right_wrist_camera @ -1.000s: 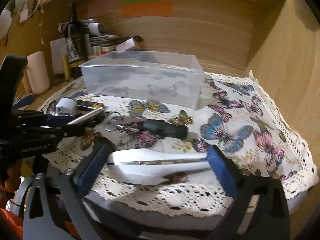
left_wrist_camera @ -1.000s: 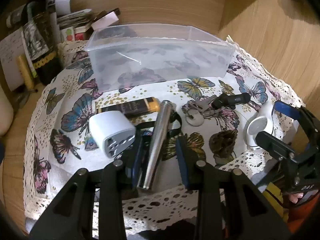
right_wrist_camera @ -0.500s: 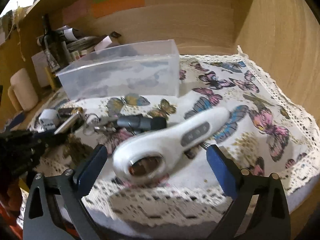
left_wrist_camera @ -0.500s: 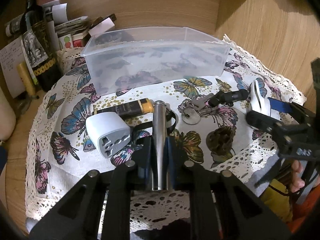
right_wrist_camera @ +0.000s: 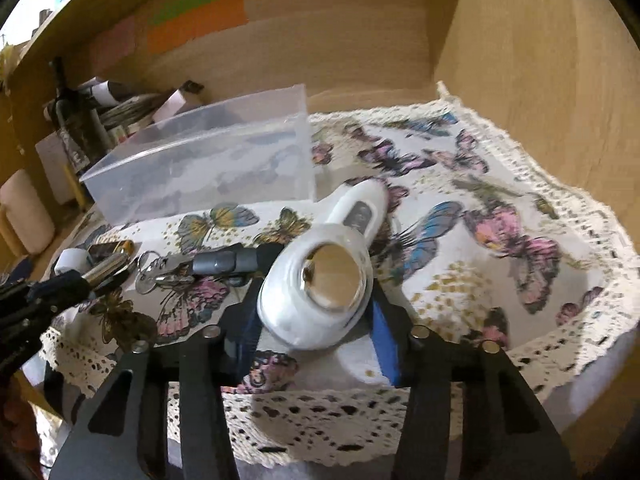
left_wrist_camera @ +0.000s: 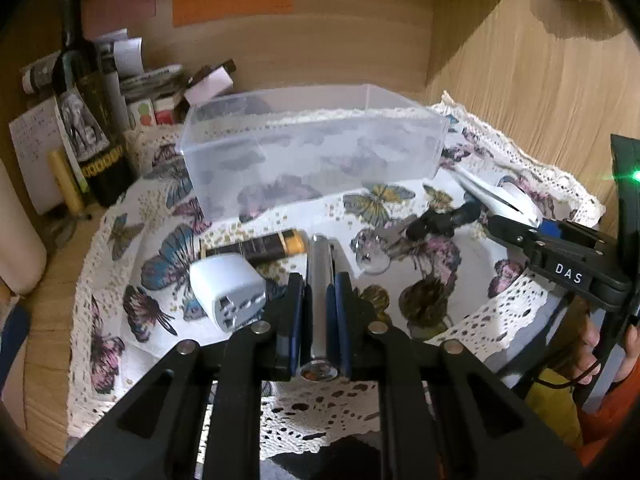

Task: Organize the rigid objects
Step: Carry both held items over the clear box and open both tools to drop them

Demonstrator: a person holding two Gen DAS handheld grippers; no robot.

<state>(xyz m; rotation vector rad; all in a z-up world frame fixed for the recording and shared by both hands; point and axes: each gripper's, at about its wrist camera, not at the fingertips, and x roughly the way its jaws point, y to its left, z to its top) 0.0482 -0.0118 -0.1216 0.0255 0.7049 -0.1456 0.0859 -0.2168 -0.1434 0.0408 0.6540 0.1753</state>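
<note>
- Left wrist view: the left claw (left_wrist_camera: 319,312) is clamped on a shiny metal tube (left_wrist_camera: 319,280), lying lengthwise over the butterfly cloth (left_wrist_camera: 120,280).
- The right claw (right_wrist_camera: 316,320) grips a glossy white device (right_wrist_camera: 320,280) with a round chrome face, beside the clear bin (right_wrist_camera: 208,172).

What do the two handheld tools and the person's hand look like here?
Both are black frames with triangular cutouts and silver bolt heads, tipped with blue pads. The left tool matches the right tool. In the left wrist view the right one carries a white "DAS" label and a green light; an orange sleeve shows behind it.
</note>
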